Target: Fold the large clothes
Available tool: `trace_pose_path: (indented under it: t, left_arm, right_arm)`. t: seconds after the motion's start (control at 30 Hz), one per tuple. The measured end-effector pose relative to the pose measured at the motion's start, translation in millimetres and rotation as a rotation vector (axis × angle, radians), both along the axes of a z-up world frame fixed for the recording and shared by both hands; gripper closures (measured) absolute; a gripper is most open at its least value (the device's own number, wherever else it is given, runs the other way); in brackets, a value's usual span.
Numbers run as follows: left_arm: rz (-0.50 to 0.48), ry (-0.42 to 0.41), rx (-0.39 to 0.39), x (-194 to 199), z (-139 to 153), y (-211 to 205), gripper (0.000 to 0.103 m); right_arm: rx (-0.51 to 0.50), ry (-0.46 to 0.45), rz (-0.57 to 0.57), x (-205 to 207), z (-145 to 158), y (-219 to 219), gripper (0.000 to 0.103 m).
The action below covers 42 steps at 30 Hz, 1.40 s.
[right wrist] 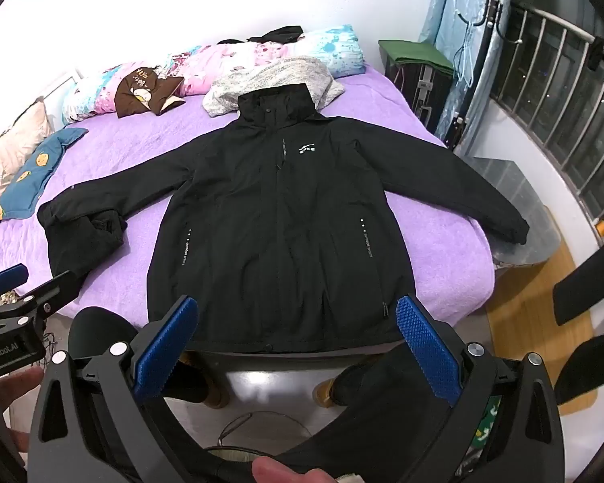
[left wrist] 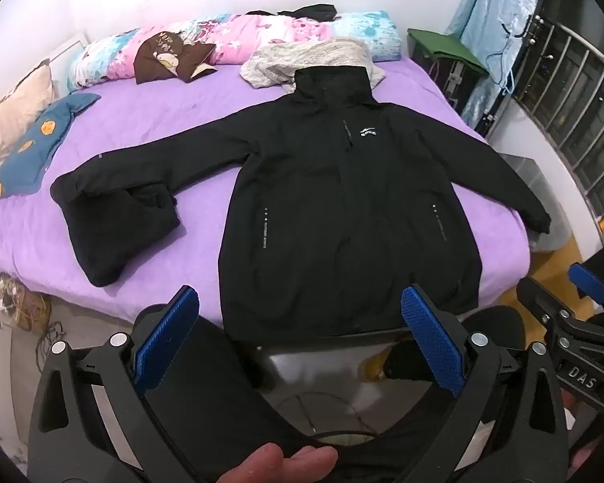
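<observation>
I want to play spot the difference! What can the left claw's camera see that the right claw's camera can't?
Only the left wrist view shows the right claw poking in at the edge. Only the right wrist view shows the left claw at its edge, and the wooden floor more widely. Both show the black jacket spread flat on the purple bed, a folded black garment under its sleeve, the grey sweater and the blue pillow. Both claws are open and empty.

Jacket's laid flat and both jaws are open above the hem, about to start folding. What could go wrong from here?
1. The black jacket's right sleeve cuff hangs past the bed edge; it may slide off.
2. A second dark garment touches the left sleeve and could get dragged along.
3. The collar overlaps the grey blanket; it could snag.
</observation>
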<state>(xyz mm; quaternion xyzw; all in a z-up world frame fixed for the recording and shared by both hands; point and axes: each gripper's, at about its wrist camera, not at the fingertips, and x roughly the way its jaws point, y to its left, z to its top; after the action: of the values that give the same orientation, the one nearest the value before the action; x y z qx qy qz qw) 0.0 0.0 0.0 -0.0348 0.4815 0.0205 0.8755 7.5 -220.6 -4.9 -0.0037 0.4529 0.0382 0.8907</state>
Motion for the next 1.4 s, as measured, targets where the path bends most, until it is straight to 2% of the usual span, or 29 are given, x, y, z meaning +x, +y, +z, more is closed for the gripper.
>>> trace_pose_path:
  t: [1.4]
  left_arm:
    - [0.012, 0.009, 0.007, -0.4, -0.6, 2.7, 0.006]
  right_arm:
    - [0.023, -0.001, -0.001, -2.2, 1.0, 0.8, 0.006]
